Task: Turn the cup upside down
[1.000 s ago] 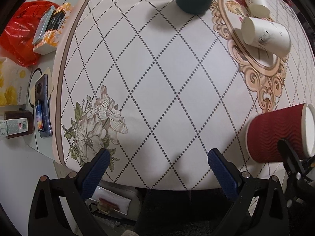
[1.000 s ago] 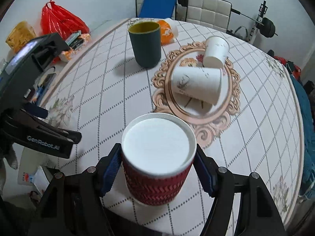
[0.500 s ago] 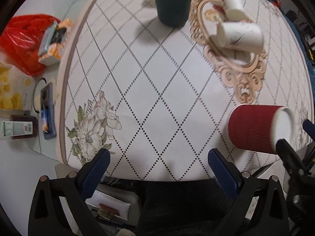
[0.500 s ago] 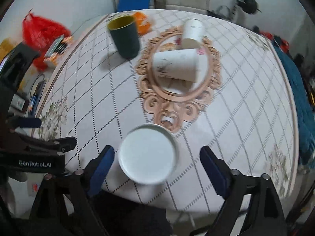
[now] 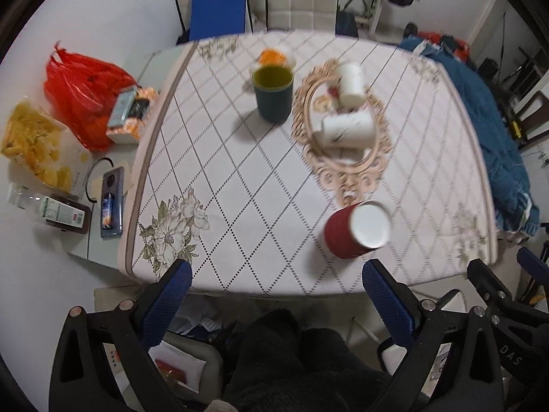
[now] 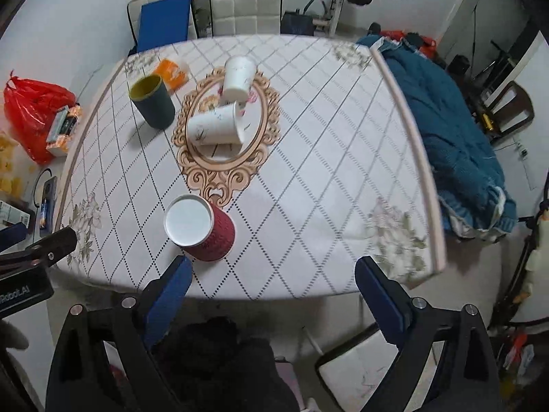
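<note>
Black tongs [image 6: 7,292] read "Robot.AI" (partly cut).

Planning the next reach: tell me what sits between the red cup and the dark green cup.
Nothing stands between the red cup and dark green cup; only bare tablecloth, clearest in the right wrist view.

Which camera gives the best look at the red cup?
The right wrist view: the red cup stands sharp, its white base up, ribbed wall plain. The left wrist view shows it too, but blurred.
</note>
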Action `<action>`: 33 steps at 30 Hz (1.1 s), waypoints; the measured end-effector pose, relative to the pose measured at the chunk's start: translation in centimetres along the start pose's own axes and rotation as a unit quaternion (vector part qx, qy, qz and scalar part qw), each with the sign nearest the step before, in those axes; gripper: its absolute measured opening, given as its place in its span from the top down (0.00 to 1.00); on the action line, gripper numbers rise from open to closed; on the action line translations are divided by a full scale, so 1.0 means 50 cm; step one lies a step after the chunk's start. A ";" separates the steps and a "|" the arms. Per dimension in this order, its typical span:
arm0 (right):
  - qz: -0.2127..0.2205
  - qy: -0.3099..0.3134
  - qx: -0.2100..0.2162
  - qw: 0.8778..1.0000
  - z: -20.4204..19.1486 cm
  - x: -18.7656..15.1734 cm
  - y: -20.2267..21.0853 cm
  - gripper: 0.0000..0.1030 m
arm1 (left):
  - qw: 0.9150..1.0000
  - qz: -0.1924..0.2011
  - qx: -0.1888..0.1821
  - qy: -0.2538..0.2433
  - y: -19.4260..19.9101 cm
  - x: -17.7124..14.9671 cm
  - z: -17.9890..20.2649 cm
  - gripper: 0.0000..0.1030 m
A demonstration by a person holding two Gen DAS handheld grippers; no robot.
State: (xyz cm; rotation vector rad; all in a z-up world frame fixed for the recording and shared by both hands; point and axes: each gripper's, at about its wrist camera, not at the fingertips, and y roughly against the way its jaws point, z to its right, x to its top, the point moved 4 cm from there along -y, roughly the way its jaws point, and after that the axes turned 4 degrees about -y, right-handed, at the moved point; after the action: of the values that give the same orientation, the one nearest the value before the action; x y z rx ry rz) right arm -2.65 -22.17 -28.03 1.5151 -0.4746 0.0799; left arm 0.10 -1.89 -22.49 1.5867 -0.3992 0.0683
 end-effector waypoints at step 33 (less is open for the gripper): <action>0.090 0.008 0.040 0.995 0.074 -0.055 0.443 0.05 | 0.998 0.062 -0.007 0.023 0.308 -0.084 0.024 0.01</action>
State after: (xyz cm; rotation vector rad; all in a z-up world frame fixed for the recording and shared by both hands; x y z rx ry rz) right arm -13.61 -23.48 -8.25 1.5458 -0.6008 0.2537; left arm -8.58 -2.25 -9.03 1.5425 -0.4611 0.1963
